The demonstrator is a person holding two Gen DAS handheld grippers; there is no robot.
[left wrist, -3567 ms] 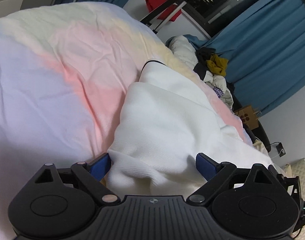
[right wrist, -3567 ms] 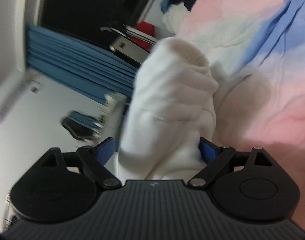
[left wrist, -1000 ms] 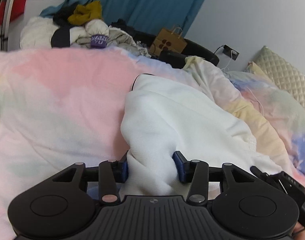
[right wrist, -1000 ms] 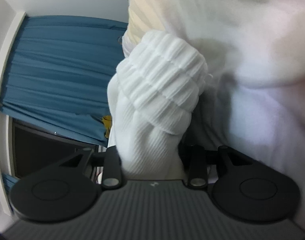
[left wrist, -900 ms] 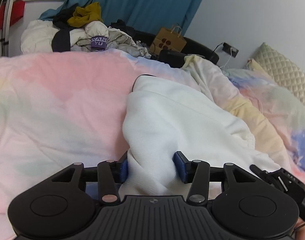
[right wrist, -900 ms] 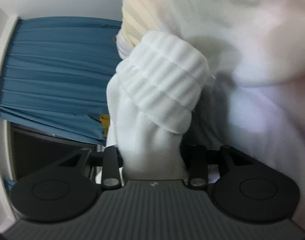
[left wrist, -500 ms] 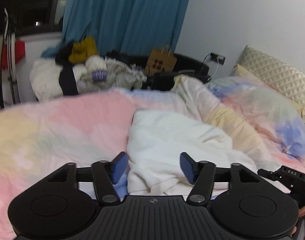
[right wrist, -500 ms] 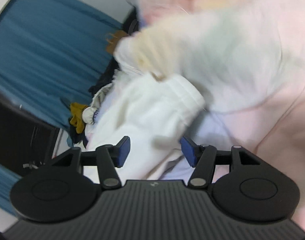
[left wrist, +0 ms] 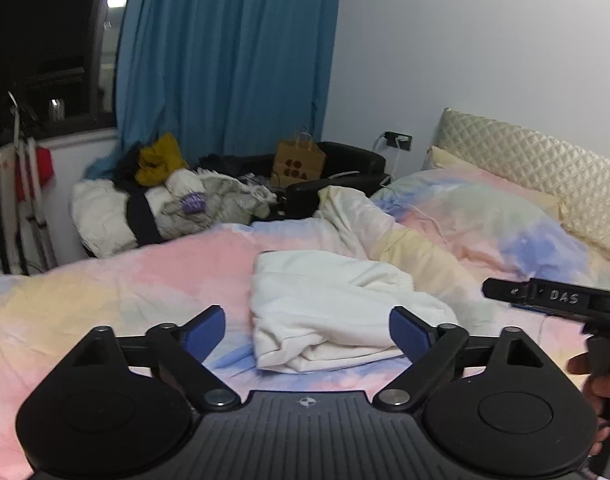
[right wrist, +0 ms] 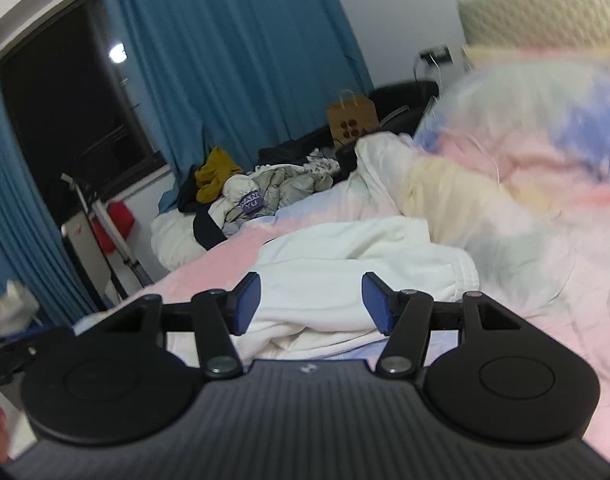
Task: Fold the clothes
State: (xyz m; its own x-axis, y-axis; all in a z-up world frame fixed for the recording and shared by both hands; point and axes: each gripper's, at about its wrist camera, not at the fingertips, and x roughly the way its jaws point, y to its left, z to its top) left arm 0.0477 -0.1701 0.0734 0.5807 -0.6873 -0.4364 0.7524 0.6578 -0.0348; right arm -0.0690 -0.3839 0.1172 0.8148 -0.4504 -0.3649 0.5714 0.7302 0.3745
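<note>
A white knit garment (left wrist: 329,304) lies folded in a loose bundle on the pastel bedspread (left wrist: 105,292). It also shows in the right wrist view (right wrist: 345,276). My left gripper (left wrist: 307,334) is open and empty, held back from and above the garment's near edge. My right gripper (right wrist: 311,302) is open and empty, just above the garment's near side. Part of the right gripper's body (left wrist: 553,300) shows at the right of the left wrist view.
A pile of unfolded clothes (left wrist: 173,204) lies beyond the far edge of the bed, below the blue curtain (left wrist: 225,60). A brown paper bag (left wrist: 297,164) stands by a black chair. Pillows and a quilted headboard (left wrist: 545,172) are at the right.
Both grippers were shut on the white garment a second ago. They have opened, let it drop onto the bed, and pulled back and up.
</note>
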